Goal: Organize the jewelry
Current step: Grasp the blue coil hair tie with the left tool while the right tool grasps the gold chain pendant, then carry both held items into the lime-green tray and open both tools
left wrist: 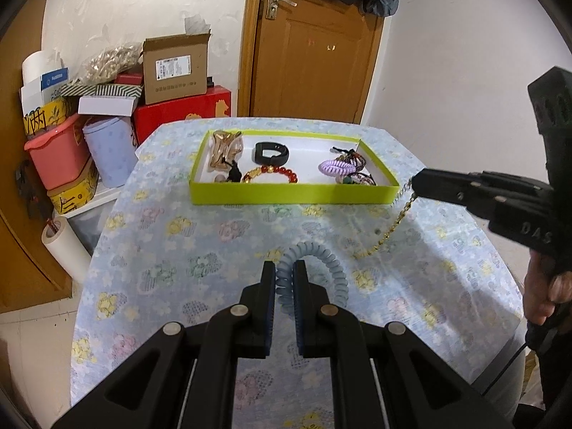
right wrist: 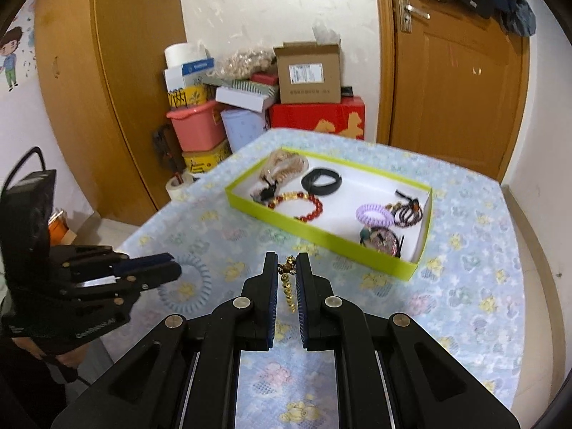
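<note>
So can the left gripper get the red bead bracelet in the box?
Probably not now: the left gripper is shut on the blue coil hair tie. The red bead bracelet lies uncovered in the green box.

Blue coil hair tie (left wrist: 314, 271): pinched at one side between left gripper (left wrist: 284, 268) fingers, on tablecloth at 6 o'clock from green tray (left wrist: 293, 193).
Gold chain (left wrist: 388, 230): upper end clamped in right gripper (right wrist: 287, 262), hanging, tail touching cloth, 4 o'clock from tray.
</note>
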